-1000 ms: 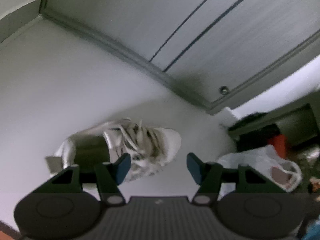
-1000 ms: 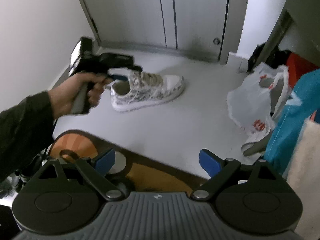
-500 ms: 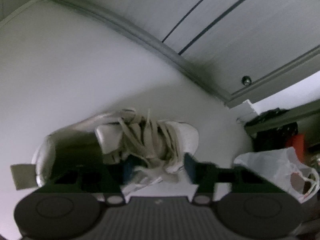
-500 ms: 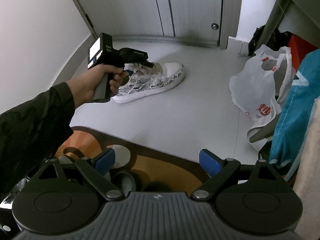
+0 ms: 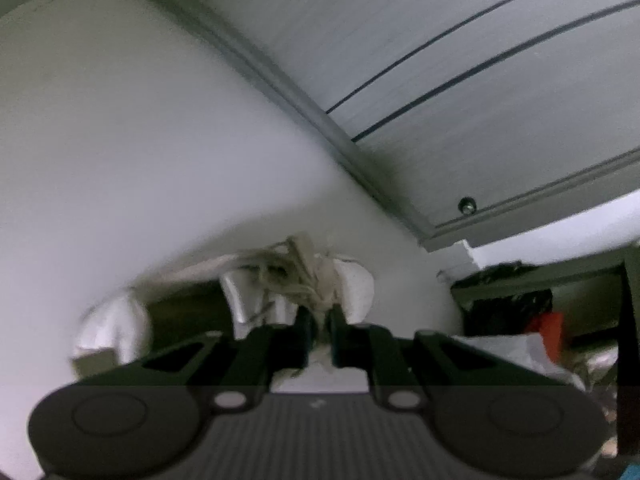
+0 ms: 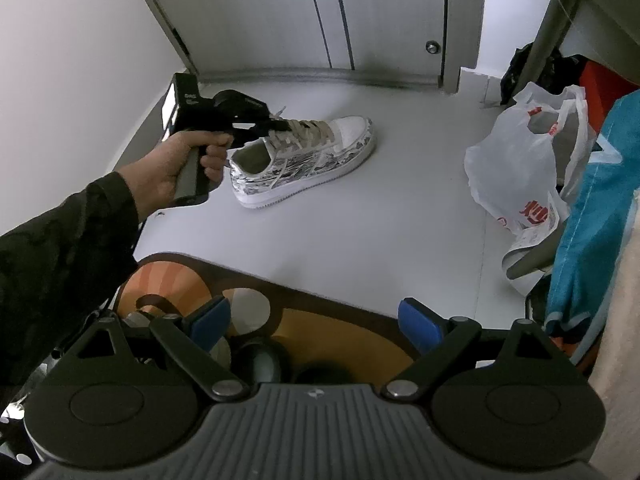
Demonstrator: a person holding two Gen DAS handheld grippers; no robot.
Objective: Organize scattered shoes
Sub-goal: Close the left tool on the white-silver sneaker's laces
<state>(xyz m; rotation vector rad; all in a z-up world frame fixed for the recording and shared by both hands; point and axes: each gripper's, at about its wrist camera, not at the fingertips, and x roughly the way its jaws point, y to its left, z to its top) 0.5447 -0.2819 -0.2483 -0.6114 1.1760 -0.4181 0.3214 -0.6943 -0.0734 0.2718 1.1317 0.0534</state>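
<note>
White bag (image 6: 516,168) holds sth, can't tell; L gripper (image 5: 320,330) pinches sneaker (image 6: 304,156) laces.

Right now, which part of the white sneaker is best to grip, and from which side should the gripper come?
Probably the laced tongue area of the sneaker, approached from above at the heel side. It sits upright on its sole, and the laces stand proud. The left gripper is already shut on them.

Sneaker (image 6: 304,156) on floor (image 6: 360,220) before doors (image 6: 380,16), plastic bag (image 6: 520,168) to its right
</note>
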